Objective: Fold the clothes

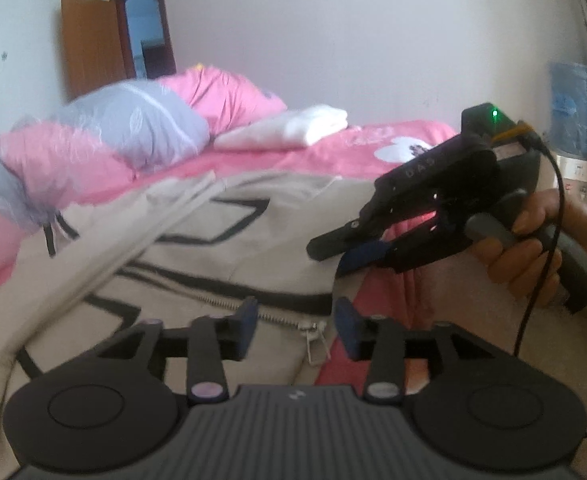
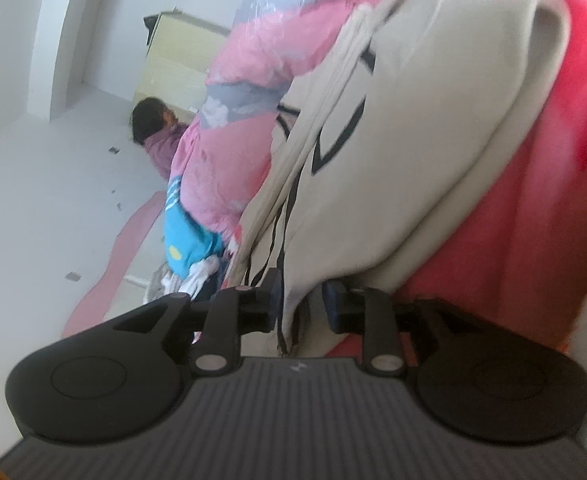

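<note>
Beige zip-front jacket (image 1: 197,248) with bold black line markings lies spread across a pink bedsheet (image 1: 333,152), its metal zipper (image 1: 281,320) running toward the lower middle of the left wrist view. The garment covers most of the near part of the bed.

Left gripper (image 1: 296,322), black with blue pads, hovers just above the zipper area. Its jaws stand partly apart, with the zipper pull showing in the gap; the pads do not appear to press on any fabric.

Right gripper (image 1: 343,250), also black with blue pads, shows at the right of the same view, gripped by a person's hand (image 1: 533,248) wrapped around its grey handle. A green light glows on top of it. In the right wrist view, which is tilted sideways, a fold of the beige cloth edge (image 2: 297,304) hangs between the right gripper's jaws, which stand narrowly apart. Whether the pads actually pinch the cloth cannot be told.

Farther back on the bed sit a pink and grey quilt (image 1: 125,128), bundled up, and a folded white cloth (image 1: 301,126). Behind them are a pale wall and an open brown wooden door (image 1: 89,44). In the right wrist view, another person (image 2: 157,128) in a purple top is beyond the bed, near a light wooden cabinet (image 2: 173,68).
</note>
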Motion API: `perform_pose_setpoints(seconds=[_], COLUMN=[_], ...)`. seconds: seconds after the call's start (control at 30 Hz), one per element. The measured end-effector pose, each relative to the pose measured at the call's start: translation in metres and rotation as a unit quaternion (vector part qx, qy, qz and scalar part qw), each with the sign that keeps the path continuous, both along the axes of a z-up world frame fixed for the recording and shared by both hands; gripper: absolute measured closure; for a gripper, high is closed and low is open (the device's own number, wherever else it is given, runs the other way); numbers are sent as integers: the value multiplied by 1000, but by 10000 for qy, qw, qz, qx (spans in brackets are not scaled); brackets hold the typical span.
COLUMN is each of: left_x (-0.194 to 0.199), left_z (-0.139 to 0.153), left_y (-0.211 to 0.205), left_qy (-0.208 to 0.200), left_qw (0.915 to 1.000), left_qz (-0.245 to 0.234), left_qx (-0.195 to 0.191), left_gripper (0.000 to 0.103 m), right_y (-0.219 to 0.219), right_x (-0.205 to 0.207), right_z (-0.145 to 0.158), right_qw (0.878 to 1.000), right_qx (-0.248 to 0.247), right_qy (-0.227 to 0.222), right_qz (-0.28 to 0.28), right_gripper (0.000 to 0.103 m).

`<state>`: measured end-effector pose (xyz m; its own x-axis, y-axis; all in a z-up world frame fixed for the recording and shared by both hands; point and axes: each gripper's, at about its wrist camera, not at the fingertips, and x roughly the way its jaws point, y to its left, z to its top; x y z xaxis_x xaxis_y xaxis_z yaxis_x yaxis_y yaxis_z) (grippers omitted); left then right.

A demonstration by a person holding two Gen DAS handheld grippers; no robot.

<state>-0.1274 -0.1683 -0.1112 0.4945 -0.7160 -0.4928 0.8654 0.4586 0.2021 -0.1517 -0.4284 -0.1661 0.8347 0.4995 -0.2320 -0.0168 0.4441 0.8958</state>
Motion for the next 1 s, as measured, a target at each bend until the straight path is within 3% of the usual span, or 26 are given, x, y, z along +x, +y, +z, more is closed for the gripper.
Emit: perform_pose_setpoints(seconds=[0.2, 0.3, 0.43, 0.67, 0.73, 0.8, 0.87, 1.0], left_x=[-2, 4, 11, 12, 12, 12, 13, 13], left_z=[-13, -21, -22, -26, -26, -26, -25, -24], left_y=[-27, -33, -29, -30, -29, -28, -28, -29], left_qy=[-433, -312, -148, -222, -206, -179, -168, -163], left_qw=[9986, 9986, 9994, 9993, 9994, 9994, 9995, 9995], left_qz=[-23, 105, 153, 137, 141, 138, 128, 113], left_qx=[306, 408, 279, 273, 259, 246, 250, 237], left_gripper=[55, 62, 63, 63, 63, 63, 63, 63], right_y=[-25, -38, -59, -88, -91, -86, -85, -92], right_x=[-13, -16, -21, -31, -29, -24, -23, -22], right_z=[13, 17, 16, 13, 14, 18, 24, 24], right_qw=[9983, 9949, 9894, 9831, 9841, 9822, 9779, 9750], right_qx=[-146, -400, -413, -310, -407, -802, -1089, -1095], right_qy=[26, 169, 406, 458, 348, 335, 234, 236], right_qz=[-564, -913, -1330, -1747, -1692, -1667, -1772, -1922], right_gripper=[79, 79, 79, 79, 90, 101, 102, 102])
